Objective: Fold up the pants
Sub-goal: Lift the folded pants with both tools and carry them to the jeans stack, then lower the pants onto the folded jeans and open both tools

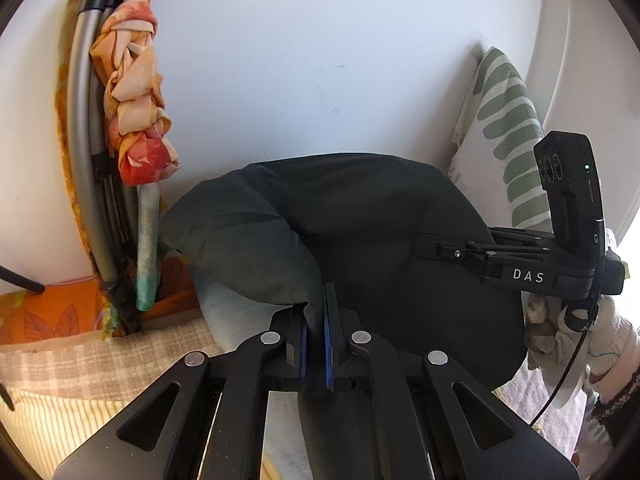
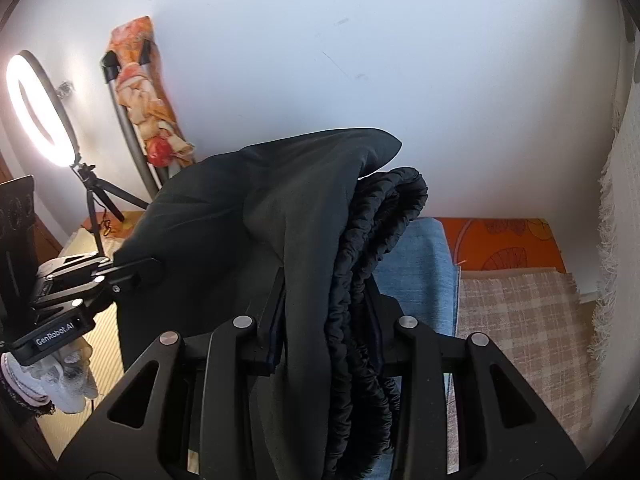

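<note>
- Between my left gripper (image 1: 316,344) pads, a pinch of dark cloth from the pants (image 1: 360,216) is clamped; the blue pads (image 1: 329,344) sit close together with only the fabric fold between them.
- At my right gripper (image 2: 326,320), the jaws are shut on a thick bundle: the gathered elastic waistband (image 2: 360,280) plus a flat layer of the same dark fabric.
- From the two grips the pants (image 2: 248,220) hang lifted between the tongs, draped in front of the white wall (image 1: 280,60) and held up off the bedding.
- My left view alone shows the right gripper (image 1: 440,249) from the side, its fingers reaching into the cloth from the right edge (its tips are hidden by fabric there).
- My right view alone shows the left gripper (image 2: 148,270) coming in from the left, fingers touching the pants' edge, and the ruffled waistband, which I cannot make out from the left camera.
- Only the right view catches the lit ring light (image 2: 40,108) on its tripod at far left.
- Below the pants lie a blue towel (image 2: 416,264), a checked blanket (image 2: 520,320) and an orange leaf-print sheet (image 2: 504,244).
- Against the wall stands a folded frame (image 1: 80,128) with a knotted orange floral cloth (image 1: 136,92); a green-patterned white throw (image 1: 500,120) hangs on the right.
</note>
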`<state>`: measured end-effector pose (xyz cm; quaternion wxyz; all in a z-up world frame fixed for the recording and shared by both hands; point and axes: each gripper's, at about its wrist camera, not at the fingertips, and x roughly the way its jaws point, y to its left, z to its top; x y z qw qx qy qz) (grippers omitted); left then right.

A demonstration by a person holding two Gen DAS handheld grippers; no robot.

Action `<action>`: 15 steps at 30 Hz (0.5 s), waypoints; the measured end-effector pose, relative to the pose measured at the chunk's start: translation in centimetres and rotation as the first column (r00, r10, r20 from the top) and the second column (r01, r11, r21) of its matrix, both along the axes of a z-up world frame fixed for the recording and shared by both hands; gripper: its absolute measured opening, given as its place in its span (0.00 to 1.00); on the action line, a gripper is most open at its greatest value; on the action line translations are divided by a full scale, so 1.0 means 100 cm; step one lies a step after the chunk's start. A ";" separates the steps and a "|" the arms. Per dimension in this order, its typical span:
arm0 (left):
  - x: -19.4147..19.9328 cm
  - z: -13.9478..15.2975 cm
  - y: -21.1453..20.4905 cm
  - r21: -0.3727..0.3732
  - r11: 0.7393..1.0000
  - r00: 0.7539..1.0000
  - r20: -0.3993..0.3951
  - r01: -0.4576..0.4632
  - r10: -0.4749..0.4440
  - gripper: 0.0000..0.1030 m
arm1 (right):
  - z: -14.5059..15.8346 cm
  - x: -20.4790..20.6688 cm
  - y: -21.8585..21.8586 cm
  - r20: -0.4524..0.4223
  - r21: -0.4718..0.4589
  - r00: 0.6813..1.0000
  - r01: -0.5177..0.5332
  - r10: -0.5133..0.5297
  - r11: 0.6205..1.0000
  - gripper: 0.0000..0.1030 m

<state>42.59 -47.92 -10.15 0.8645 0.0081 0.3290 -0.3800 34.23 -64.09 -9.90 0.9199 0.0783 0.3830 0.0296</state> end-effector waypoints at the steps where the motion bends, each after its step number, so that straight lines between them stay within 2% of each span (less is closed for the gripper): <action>1: 0.001 -0.001 -0.001 0.006 1.000 1.000 -0.001 -0.003 0.003 0.04 | -0.002 0.001 -0.002 -0.009 -0.001 1.000 0.010 -0.010 1.000 0.37; 6: 0.006 0.000 -0.010 0.032 0.999 1.000 0.006 -0.018 0.018 0.08 | -0.008 0.005 -0.006 -0.065 -0.096 0.992 0.104 -0.110 0.990 0.51; 8: 0.006 0.000 -0.009 0.038 0.999 1.000 -0.008 -0.019 0.019 0.14 | -0.004 0.001 -0.008 -0.058 -0.114 0.988 0.138 -0.145 0.984 0.57; 10: 0.003 0.002 -0.009 0.047 0.999 1.000 -0.008 -0.028 0.028 0.32 | 0.002 -0.004 -0.010 -0.046 -0.117 0.984 0.168 -0.175 0.979 0.63; 14: -0.004 0.008 0.000 0.039 0.999 0.999 -0.009 -0.032 0.033 0.37 | 0.014 -0.021 -0.010 -0.023 -0.092 0.983 0.181 -0.184 0.979 0.64; 15: -0.006 0.010 0.002 0.039 0.999 0.999 -0.008 -0.033 0.034 0.42 | 0.017 -0.025 -0.007 -0.017 -0.104 0.981 0.189 -0.191 0.977 0.65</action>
